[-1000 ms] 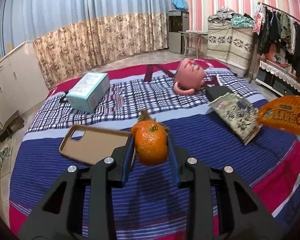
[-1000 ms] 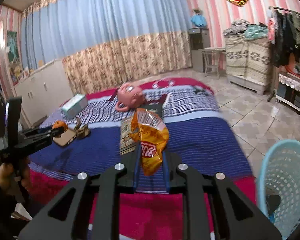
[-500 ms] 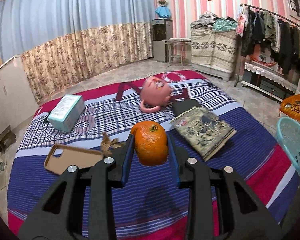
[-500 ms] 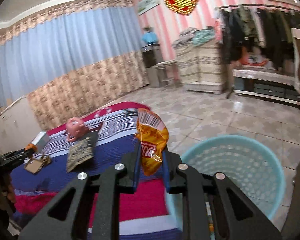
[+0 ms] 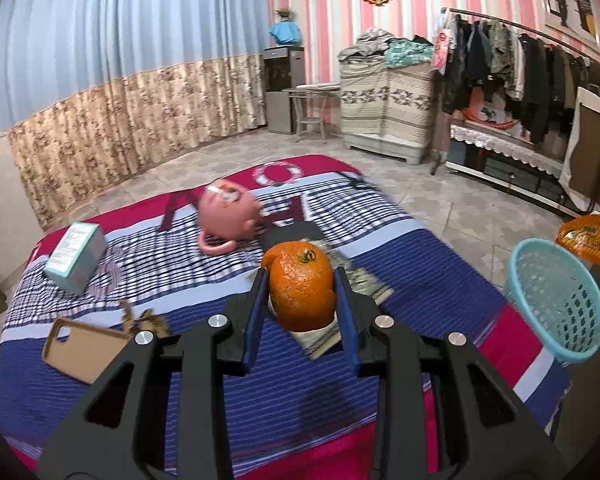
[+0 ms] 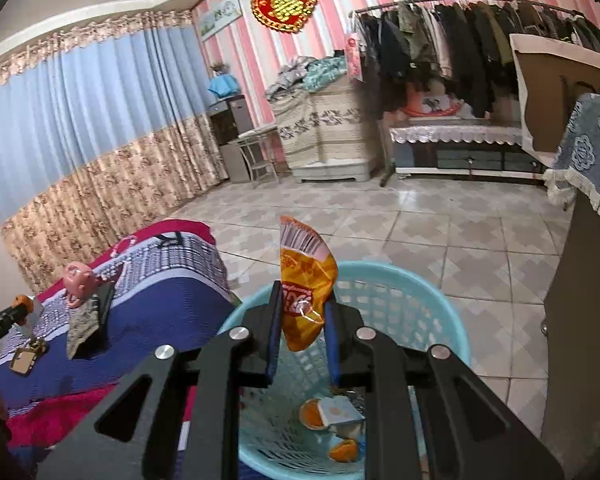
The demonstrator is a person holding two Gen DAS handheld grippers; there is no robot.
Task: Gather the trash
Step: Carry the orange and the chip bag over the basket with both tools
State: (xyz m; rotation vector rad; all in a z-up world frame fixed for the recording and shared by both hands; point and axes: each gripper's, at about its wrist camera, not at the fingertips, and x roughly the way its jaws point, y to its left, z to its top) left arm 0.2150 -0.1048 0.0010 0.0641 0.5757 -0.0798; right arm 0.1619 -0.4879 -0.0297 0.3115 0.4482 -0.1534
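Hovering now above the blue basket (image 6: 400, 300) after swinging off the bed (image 6: 152, 312), the right claw (image 6: 300, 332) gripped the snack wrapper (image 6: 306, 292) (release pending). The left claw (image 5: 302, 312) clenched the orange peel (image 5: 302, 290) over the bed.

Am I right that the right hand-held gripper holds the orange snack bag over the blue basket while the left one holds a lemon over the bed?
Not quite: the left hand-held gripper holds orange peel, not a lemon, as the left wrist view shows. The right hand-held gripper does hold the snack bag over the blue basket.
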